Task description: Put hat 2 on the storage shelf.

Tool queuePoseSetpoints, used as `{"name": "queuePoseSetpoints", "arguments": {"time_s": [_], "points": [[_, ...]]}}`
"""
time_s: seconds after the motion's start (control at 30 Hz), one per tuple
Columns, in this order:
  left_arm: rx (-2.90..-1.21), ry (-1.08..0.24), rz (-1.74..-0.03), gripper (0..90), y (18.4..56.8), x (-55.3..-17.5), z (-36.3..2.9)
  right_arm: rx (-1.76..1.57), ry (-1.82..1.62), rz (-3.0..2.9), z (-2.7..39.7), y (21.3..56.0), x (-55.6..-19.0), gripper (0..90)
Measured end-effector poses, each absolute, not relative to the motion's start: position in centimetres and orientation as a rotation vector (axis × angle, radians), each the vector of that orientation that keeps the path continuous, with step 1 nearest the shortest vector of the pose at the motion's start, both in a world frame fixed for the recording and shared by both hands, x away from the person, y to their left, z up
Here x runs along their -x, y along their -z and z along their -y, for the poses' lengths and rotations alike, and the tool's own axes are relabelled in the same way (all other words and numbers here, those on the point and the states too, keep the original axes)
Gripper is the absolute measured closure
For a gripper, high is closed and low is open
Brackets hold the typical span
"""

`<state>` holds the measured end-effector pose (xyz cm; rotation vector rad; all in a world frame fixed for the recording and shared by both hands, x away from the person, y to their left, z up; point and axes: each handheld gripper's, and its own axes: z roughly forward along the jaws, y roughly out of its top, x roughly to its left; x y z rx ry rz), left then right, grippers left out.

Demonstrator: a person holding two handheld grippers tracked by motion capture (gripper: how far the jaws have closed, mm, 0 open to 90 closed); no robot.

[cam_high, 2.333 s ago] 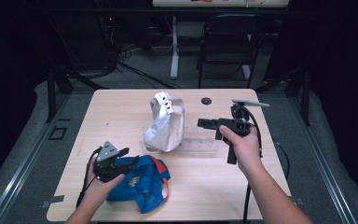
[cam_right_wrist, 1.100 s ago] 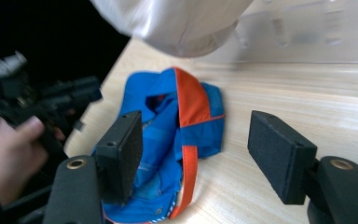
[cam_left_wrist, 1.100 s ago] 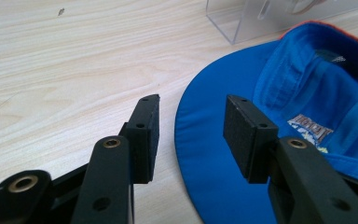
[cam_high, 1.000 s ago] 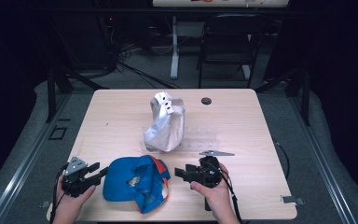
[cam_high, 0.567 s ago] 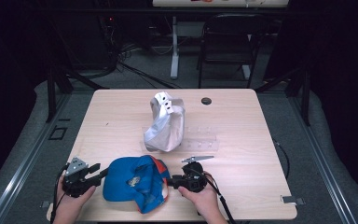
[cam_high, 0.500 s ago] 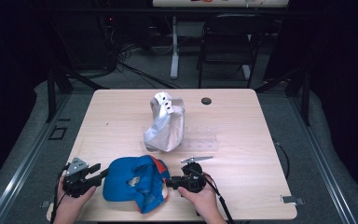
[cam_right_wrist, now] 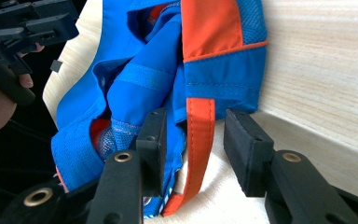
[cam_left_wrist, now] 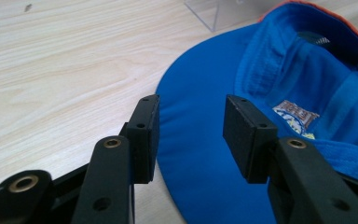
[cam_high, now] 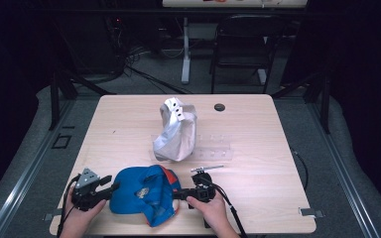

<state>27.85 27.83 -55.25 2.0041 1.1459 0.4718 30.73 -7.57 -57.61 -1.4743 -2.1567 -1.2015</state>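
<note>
Looks like a dark lab: wooden table [cam_high: 258,124], black drapes around it, cables [cam_high: 144,74] and chair [cam_high: 245,47] behind it.

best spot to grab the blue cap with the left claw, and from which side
Grip the flat brim of the blue cap, probably from its outer edge, coming in level with the table. The brim is thin and stiff-looking and lies between the open jaws of the left claw. The crown looks crumpled and soft, a poorer hold. The right claw straddles the orange strap.
</note>
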Motion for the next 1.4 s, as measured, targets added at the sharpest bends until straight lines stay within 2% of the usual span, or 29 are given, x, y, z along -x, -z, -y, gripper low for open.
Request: {"name": "queuePoseSetpoints", "arguments": {"time_s": [0.53,0.8,1.4], "points": [[-2.077,-0.476,-1.103,56.8,56.0,-28.0,-26.6,1.415,1.165,2.075,7.8,58.7,-30.1,60.2],[-2.075,-0.484,-1.113,56.9,56.0,-28.0,-26.6,1.399,1.187,2.033,7.8,58.3,-29.8,76.7],[-2.082,-0.481,-1.117,57.1,56.1,-28.1,-26.7,1.532,1.152,2.07,7.7,55.0,-30.3,77.8]]}}
